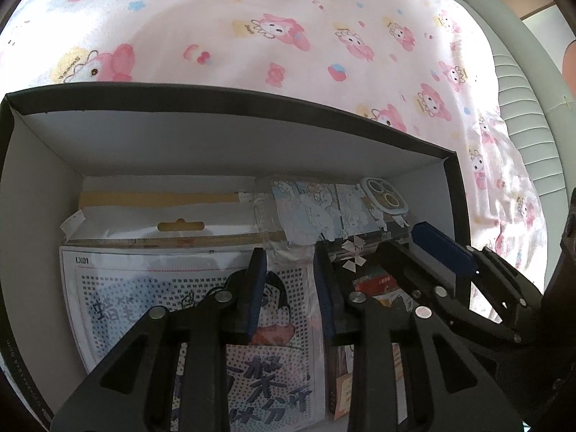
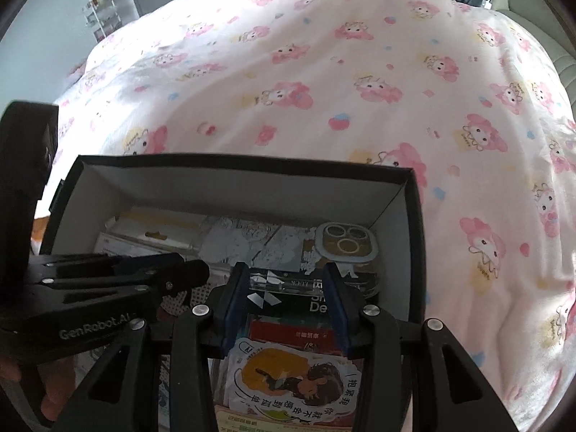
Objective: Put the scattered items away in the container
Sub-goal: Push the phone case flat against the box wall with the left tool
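Observation:
A black box with white inner walls (image 1: 230, 144) (image 2: 223, 190) sits on the bed and holds several flat items. In it lie a dotted cartoon sheet (image 1: 144, 288), a phone case with camera rings (image 1: 387, 199) (image 2: 347, 243), a cartoon sticker card (image 2: 291, 385) and a dark booklet (image 2: 306, 302). My left gripper (image 1: 289, 262) hovers open over the sheet, inside the box. My right gripper (image 2: 284, 280) is open over the booklet and card, holding nothing. Each gripper shows in the other's view: the right one (image 1: 442, 252), the left one (image 2: 118, 277).
The pink cartoon-print bedspread (image 1: 288, 36) (image 2: 324, 90) surrounds the box. A padded grey headboard (image 1: 522, 108) runs along the right. A wire rack (image 2: 102, 18) and cabinets stand beyond the bed's far left.

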A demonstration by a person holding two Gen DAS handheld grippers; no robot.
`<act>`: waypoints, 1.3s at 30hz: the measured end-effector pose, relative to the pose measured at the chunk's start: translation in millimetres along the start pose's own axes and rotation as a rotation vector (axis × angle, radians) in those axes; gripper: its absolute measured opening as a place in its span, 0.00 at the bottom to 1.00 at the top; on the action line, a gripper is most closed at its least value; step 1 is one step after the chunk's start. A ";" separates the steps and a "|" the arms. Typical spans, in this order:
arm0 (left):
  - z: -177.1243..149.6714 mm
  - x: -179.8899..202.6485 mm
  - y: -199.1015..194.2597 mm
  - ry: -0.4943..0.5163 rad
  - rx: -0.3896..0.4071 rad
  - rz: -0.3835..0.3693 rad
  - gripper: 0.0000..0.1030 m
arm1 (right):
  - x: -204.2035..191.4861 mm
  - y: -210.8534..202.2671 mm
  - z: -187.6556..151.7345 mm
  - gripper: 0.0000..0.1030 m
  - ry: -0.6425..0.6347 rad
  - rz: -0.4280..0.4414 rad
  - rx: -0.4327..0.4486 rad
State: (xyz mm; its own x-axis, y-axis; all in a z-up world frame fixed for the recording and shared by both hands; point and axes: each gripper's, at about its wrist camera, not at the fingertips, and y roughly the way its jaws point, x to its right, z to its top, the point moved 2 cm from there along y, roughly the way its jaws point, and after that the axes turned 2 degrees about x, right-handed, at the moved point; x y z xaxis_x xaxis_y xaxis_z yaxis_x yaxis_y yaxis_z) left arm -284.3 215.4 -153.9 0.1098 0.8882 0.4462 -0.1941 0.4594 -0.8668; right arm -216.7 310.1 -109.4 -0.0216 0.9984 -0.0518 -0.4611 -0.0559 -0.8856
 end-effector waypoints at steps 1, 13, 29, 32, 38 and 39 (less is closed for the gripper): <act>0.4 -0.2 -2.0 -0.002 0.001 -0.005 0.26 | 0.2 1.3 -0.4 0.37 0.004 0.003 -0.003; 23.1 -22.4 13.4 -0.131 -0.003 -0.022 0.35 | 3.3 9.4 -7.4 0.37 0.032 0.048 -0.045; 9.3 15.3 -8.8 0.143 0.110 0.080 0.19 | 23.3 -15.9 -13.8 0.37 0.163 0.164 0.017; 9.5 4.3 2.2 0.125 0.071 0.077 0.19 | 25.9 -4.3 -10.8 0.37 0.153 0.108 0.010; 18.3 0.7 -9.8 0.079 0.090 0.025 0.19 | 14.4 8.1 -7.2 0.37 0.043 0.009 0.012; 20.2 0.1 -7.5 0.075 0.083 0.031 0.20 | 13.4 5.2 -7.6 0.37 0.040 0.010 0.012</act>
State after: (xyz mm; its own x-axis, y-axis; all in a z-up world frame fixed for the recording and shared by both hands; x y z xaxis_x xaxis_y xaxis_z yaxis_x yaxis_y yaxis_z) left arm -302.5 212.2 -142.9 0.1746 0.9001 0.3991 -0.2782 0.4340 -0.8569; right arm -212.6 323.2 -118.2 0.0090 0.9968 -0.0792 -0.4716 -0.0656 -0.8794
